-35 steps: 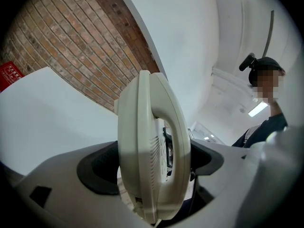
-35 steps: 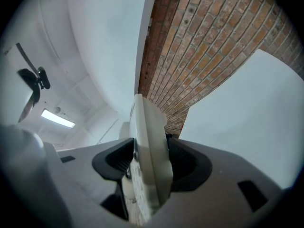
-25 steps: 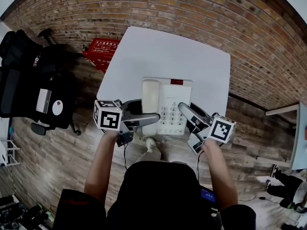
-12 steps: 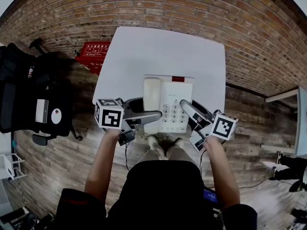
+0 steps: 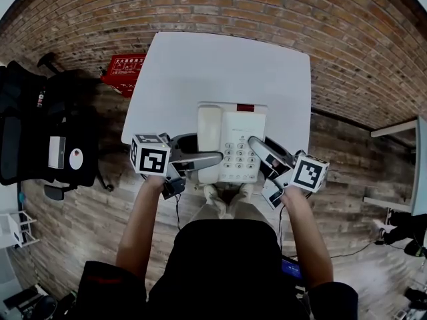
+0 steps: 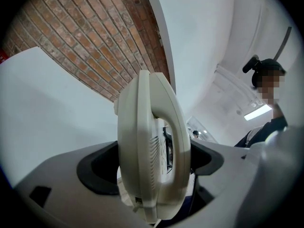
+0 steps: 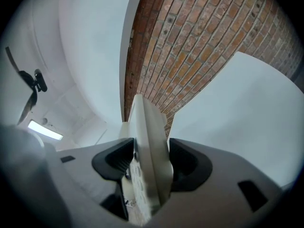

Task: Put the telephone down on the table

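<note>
Remaining clenched as half a second before, the left gripper (image 5: 203, 149) and right gripper (image 5: 260, 143) are closed on the telephone's (image 5: 230, 129) two sides, and it is held between them at the near edge of the white table (image 5: 220, 65). A cream body is seen, with the handset (image 5: 209, 135) cradled beside the left gripper, the keypad (image 5: 239, 157) by the right gripper and a red strip (image 5: 245, 108) farthest.

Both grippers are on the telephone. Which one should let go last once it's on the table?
Left, probably. The left gripper clamps the telephone at its handset side, holding handset and base together; the right gripper holds only the thin keypad edge.
</note>
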A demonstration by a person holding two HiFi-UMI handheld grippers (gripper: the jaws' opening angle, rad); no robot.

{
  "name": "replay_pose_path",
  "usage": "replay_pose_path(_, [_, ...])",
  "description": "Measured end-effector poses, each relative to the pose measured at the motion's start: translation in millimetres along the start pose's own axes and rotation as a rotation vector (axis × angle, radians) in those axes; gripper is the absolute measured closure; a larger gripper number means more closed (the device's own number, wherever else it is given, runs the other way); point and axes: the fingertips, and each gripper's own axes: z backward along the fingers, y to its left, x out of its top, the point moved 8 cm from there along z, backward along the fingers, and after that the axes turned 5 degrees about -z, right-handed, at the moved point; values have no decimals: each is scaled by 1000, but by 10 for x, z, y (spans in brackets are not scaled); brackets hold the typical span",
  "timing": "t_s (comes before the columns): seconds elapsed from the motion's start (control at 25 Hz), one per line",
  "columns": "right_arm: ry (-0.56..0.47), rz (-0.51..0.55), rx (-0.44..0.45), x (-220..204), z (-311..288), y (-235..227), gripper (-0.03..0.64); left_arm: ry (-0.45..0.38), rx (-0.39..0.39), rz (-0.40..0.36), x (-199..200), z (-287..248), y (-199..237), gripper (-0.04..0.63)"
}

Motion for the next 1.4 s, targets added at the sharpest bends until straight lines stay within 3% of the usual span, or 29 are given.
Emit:
replay_pose_path(0.36, [-29, -110, 12, 357, 197, -505, 391, 55, 21, 60, 165, -626, 230, 160])
replay_pose_path(0.6, [-72, -145, 7, 345, -38, -682, 390, 80, 22, 73, 234, -609, 536, 160])
replay_pose_path(1.4, [-64, -250, -90, 139, -439, -1366, 387, 166, 24, 183, 0, -686, 1368, 158])
